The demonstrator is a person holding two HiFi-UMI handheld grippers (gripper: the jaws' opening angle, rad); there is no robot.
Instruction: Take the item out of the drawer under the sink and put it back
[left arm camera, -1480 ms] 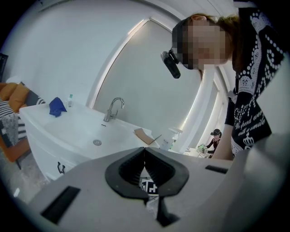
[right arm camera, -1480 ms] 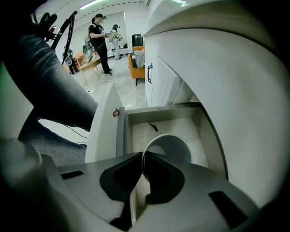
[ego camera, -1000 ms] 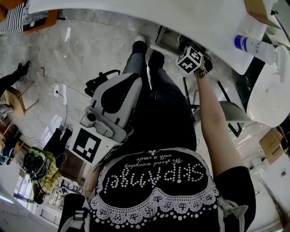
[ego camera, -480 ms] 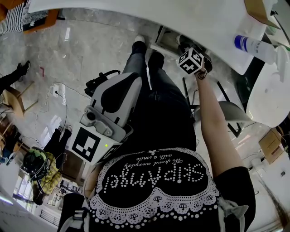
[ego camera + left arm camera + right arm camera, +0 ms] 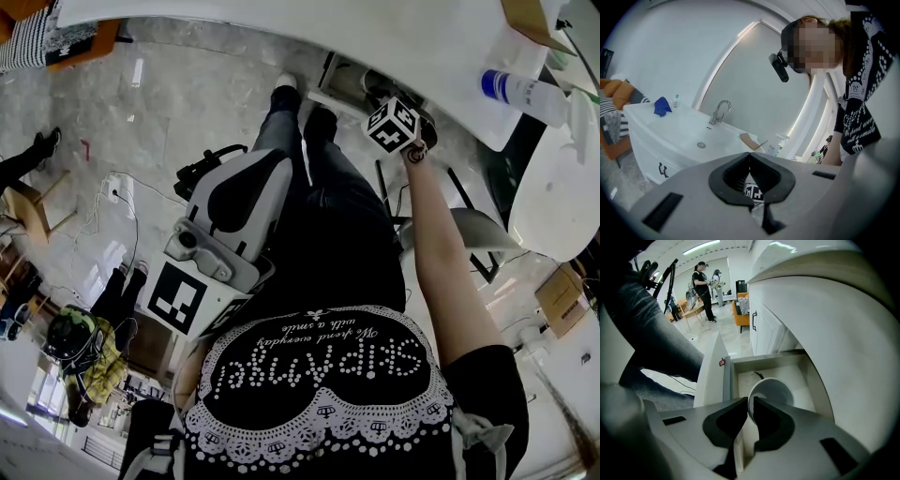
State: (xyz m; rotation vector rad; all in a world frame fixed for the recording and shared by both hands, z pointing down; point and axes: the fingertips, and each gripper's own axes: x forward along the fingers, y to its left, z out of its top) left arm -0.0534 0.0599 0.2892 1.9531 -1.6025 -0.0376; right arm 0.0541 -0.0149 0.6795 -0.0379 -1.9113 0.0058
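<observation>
Clamps the right gripper [image 5: 749,406] on the bowl [image 5: 776,390] rim, over the open drawer [image 5: 764,358]. Holds the left gripper [image 5: 749,157] shut, empty, away from the drawer. Probably light, stiff, slick, breakable: best pinched firmly at the rim.

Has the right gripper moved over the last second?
No. In the head view the right gripper sits at the same spot against the white counter edge.
</observation>
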